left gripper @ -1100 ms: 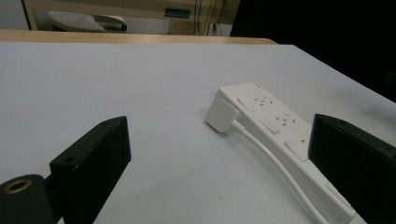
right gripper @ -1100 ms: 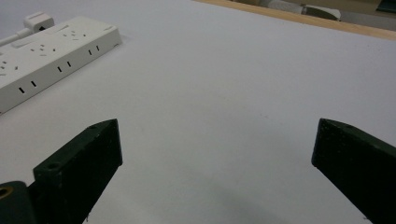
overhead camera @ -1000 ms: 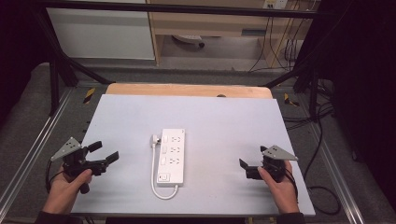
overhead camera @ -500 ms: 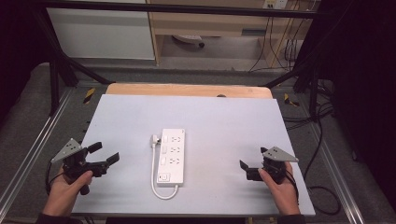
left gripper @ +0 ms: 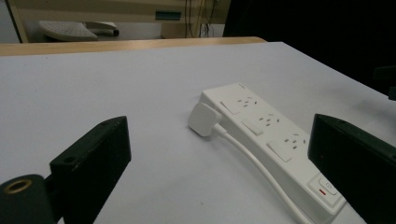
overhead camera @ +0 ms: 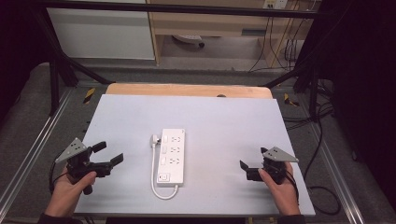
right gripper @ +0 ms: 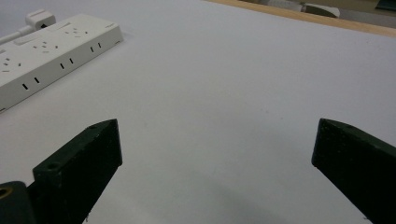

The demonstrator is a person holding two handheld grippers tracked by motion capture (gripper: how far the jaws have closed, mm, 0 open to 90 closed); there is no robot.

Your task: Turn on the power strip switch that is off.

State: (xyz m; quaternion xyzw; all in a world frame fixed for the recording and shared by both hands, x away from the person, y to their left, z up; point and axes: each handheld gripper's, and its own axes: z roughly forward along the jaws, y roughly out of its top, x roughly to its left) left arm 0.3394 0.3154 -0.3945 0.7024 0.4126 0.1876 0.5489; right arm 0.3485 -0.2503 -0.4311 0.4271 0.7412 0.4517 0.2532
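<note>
My left gripper point(overhead camera: 108, 155) hangs spread, the rigid, light power strip point(overhead camera: 171, 156) ahead of its jaws; I'd pinch its plug point(left gripper: 202, 119)

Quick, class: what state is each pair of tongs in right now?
Left tongs: open, holding nothing.
Right tongs: open, holding nothing.

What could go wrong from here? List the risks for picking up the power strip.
1. The plug lies loose beside the power strip on its own looped cord; lifting the strip alone would likely drag or swing it.
2. Both hand-held grippers, left and right, are open and apart from the strip; a one-sided grab may slide it across the smooth table.
3. Gripping near the switch might press it.
</note>
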